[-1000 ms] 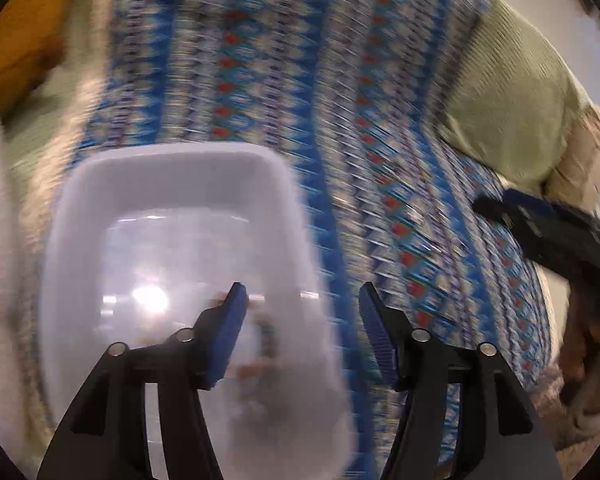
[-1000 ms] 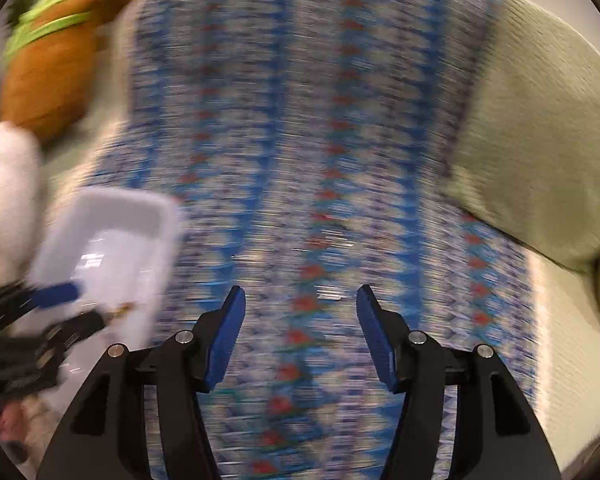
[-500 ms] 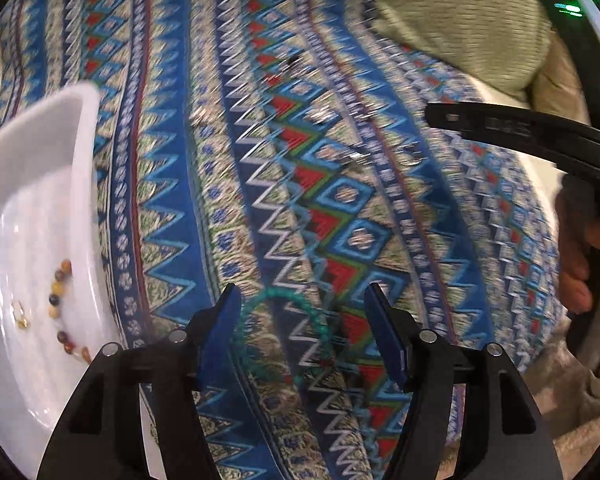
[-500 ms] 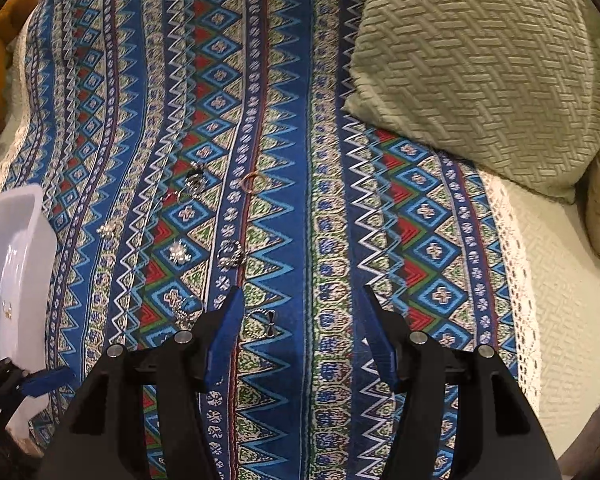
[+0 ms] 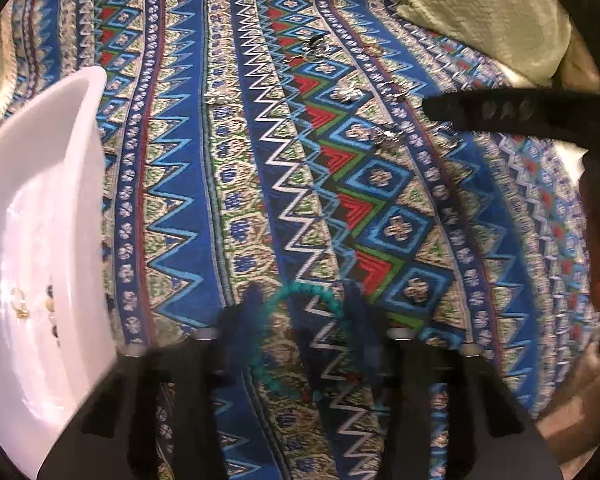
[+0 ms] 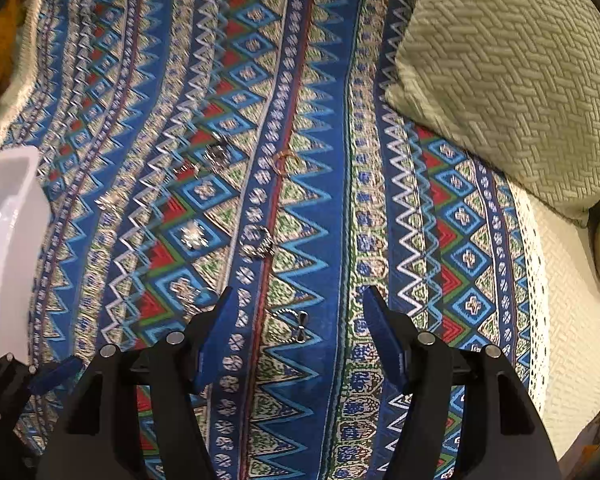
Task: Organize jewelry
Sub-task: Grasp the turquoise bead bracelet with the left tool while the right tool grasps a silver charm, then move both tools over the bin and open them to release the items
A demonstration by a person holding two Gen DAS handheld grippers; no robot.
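The open left claw [image 5: 300,300] straddles the turquoise beaded bracelet [image 5: 284,328] lying on the blue patterned bedspread [image 5: 220,160], right claw [image 6: 296,320] released.

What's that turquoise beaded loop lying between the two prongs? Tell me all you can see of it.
The turquoise bracelet is a loop of small round, opaque teal beads. It lies flat on the patterned blanket, right of the white tray, apart from it. The open left claw straddles it; motion blur hides whether the prongs touch it.
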